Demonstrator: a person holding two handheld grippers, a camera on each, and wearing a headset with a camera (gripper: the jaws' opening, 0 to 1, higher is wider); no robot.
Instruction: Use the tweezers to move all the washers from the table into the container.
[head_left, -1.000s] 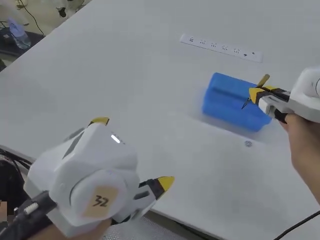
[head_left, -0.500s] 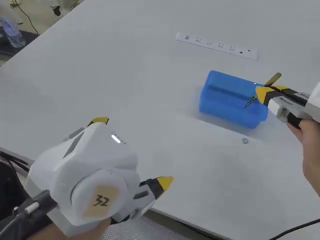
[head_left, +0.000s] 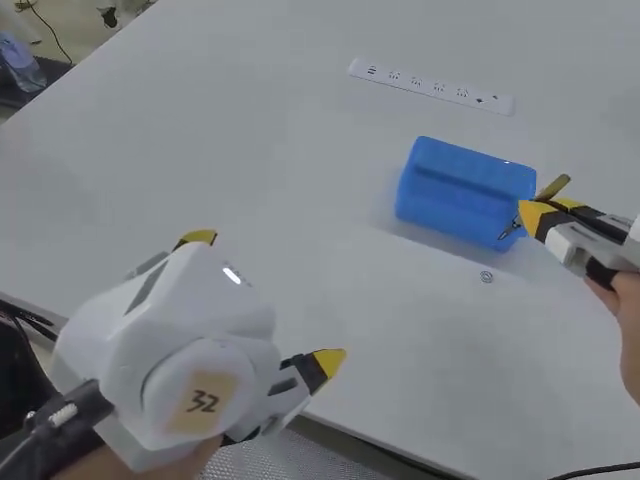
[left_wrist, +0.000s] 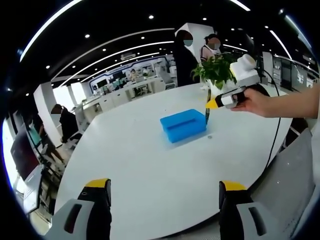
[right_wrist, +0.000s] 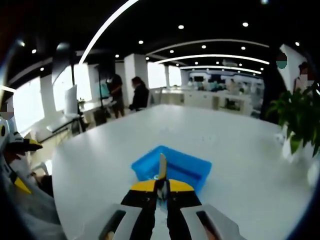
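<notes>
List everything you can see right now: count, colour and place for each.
table: one, white, under everything
container: one, blue, on the table's far right
washer: one, silvery, on the table just in front of the container
power strip: one, white, on the table beyond the container
plant: one, green, at the table's far edge
people: several, standing in the background
tweezers: one pair, gold-toned, clamped in the right gripper, tip beside the container's near right corner
right gripper: shut on the tweezers, beside the container
left gripper: open, empty, over the table's near edge
</notes>
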